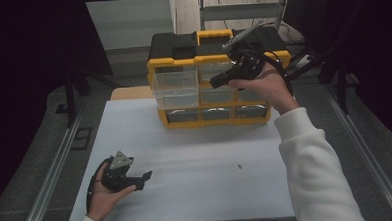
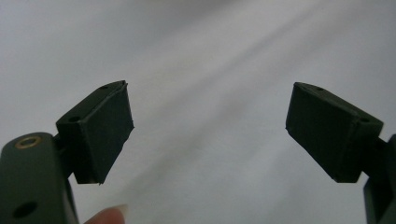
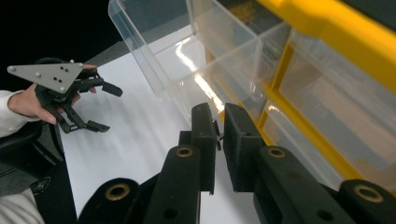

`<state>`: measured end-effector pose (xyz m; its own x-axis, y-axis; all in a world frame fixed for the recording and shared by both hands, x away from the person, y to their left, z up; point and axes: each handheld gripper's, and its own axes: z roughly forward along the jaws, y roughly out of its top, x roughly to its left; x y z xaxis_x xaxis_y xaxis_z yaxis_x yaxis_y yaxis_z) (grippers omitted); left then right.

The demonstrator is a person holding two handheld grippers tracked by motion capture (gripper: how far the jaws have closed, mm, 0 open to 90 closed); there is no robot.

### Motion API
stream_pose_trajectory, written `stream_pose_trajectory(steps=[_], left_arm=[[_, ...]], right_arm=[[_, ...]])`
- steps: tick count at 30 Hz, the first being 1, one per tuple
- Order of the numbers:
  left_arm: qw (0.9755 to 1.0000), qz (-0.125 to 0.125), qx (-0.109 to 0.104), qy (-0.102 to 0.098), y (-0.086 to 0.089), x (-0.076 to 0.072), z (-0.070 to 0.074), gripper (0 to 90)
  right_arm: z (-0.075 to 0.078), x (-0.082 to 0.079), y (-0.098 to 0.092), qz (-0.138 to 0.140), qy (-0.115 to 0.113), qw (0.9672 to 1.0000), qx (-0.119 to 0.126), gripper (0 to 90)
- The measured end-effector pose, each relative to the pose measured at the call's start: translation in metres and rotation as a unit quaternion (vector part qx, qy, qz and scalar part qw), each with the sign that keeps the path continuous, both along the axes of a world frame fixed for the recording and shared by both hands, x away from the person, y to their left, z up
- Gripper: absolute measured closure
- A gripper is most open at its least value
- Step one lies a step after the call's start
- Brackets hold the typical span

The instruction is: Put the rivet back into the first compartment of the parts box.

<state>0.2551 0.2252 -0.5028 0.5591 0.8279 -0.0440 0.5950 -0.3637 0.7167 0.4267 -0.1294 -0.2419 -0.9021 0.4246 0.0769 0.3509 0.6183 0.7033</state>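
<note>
High view is showing a yellow and black plastic drawer organiser (image 1: 217, 79) standing at the far edge of the white-covered desk (image 1: 196, 160), with rows of clear compartments across its front. One clear plastic drawer (image 1: 176, 86) at the upper left of the organiser is sticking out toward the person, pulled well forward of its neighbours. The right tool (image 1: 217, 81) is hovering in front of the organiser's upper middle, just beside the pulled-out drawer, with the person's hand (image 1: 263, 85) in a white sleeve gripping it.

Right gripper view is looking along that tool (image 3: 218, 135): its two black jaws are standing nearly together, and a tiny dark thing is sitting in the narrow slit between them, too small to tell what it is. The clear drawer (image 3: 187, 51) is lying just beyond and above the jaw tips, open side up, and whether anything is lying inside it I cannot tell. The yellow frame (image 3: 322, 32) is running along the right.

Down at the near left of the desk the left tool (image 1: 146, 178) is resting low in the other hand (image 1: 105, 194), well apart from the organiser. Left gripper view is showing its jaws wide apart over bare white surface, with nothing between them. A small dark speck (image 1: 240, 165) is lying on the desk between the two tools.
</note>
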Motion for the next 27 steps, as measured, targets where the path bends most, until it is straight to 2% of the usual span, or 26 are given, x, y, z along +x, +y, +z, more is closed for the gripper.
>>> stream_pose_trajectory(steps=[5, 11, 27], left_arm=[[1.0, 0.001, -0.002, 0.0, 0.0, 0.0, 0.0, 15.1], [1.0, 0.001, -0.002, 0.0, -0.001, 0.0, 0.0, 15.1], [1.0, 0.002, -0.005, -0.002, 0.001, 0.0, 0.0, 15.1]], right_arm=[[0.01, 0.002, 0.007, 0.002, -0.002, 1.0, 0.006, 82.7], [0.017, 0.006, 0.021, 0.011, -0.005, 0.9999, -0.001, 82.7], [0.019, 0.013, 0.065, 0.027, -0.005, 0.9995, -0.015, 82.3]])
